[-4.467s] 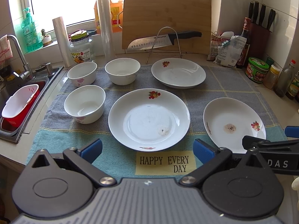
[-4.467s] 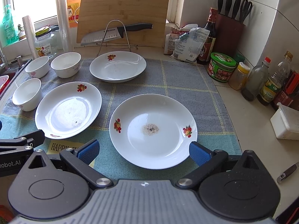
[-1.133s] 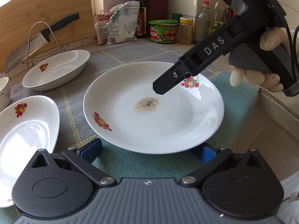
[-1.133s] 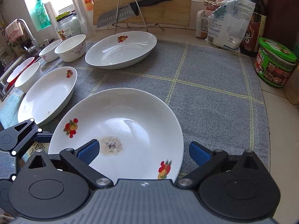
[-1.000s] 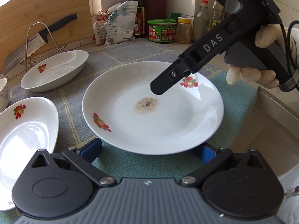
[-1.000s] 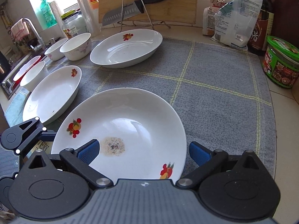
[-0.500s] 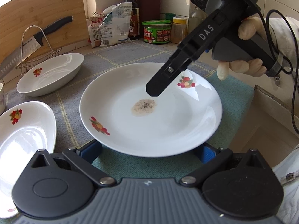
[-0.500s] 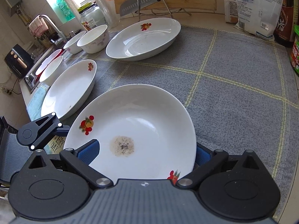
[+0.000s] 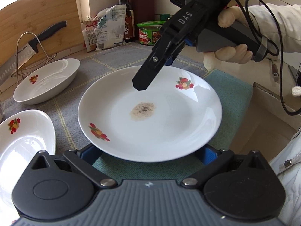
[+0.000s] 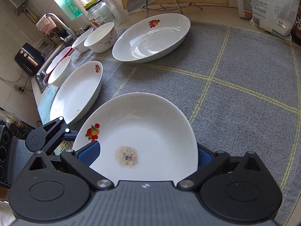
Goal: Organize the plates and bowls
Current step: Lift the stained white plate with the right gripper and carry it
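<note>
A white plate [image 9: 150,116] with fruit prints and a brown stain in its middle lies at the right of the mat. My left gripper [image 9: 149,152] is open, with both blue pads tucked under the plate's near rim. My right gripper [image 9: 148,75], held by a gloved hand [image 9: 225,52], slants down over the far side. In the right wrist view the plate [image 10: 150,128] fills the open right gripper [image 10: 146,150]: the left pad shows in front of the rim, the right pad partly behind it. Two more plates [image 10: 152,37] [image 10: 77,92] and three bowls [image 10: 100,37] stand further left.
A grey and teal mat [image 10: 235,71] covers the counter. At the back stand a knife on a wire rack [image 9: 28,47], a cutting board [image 9: 37,18], a plastic bag [image 9: 109,28], a sauce bottle [image 9: 124,9] and a green-lidded jar [image 9: 150,32]. The sink [image 10: 43,75] is at far left.
Both grippers have closed in on the stained plate. The right one has tipped down until the rim lies between its fingers, and the left one has slid its pads under the near rim.
</note>
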Motion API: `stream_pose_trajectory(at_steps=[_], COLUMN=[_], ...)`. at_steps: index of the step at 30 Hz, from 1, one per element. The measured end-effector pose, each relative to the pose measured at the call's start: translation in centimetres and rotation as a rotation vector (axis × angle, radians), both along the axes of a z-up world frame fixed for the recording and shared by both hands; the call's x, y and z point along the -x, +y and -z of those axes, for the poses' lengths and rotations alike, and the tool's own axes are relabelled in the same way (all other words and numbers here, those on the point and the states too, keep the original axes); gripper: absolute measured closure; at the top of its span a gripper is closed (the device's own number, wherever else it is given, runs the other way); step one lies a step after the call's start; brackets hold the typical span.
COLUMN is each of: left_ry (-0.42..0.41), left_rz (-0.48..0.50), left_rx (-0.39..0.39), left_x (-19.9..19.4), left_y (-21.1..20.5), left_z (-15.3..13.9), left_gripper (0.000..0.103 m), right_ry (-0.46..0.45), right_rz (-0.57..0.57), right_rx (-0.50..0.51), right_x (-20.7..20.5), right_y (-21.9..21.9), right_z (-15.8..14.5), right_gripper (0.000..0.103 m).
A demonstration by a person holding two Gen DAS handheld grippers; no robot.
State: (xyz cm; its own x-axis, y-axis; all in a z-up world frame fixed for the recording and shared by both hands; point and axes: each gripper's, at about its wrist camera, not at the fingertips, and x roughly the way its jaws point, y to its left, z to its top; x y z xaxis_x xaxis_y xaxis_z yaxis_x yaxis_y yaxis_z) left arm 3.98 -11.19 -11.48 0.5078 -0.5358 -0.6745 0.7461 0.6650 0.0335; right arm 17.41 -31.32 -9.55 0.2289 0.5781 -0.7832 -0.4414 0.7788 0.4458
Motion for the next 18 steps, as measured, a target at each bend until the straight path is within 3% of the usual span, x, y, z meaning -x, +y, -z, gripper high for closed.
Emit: stream_pose_trajectory(at_steps=[18], left_ry=[0.015], left_rz=[-0.006], left_rx=[-0.026], left_x=[-0.27], left_y=[-0.46], left_z=[-0.15], left_gripper=[0.000], right_ry=[0.030], right_rz=[-0.040], right_rx=[-0.003], right_x=[-0.68], right_y=[0.20], right_z=[-0.04], right_gripper=[0.000])
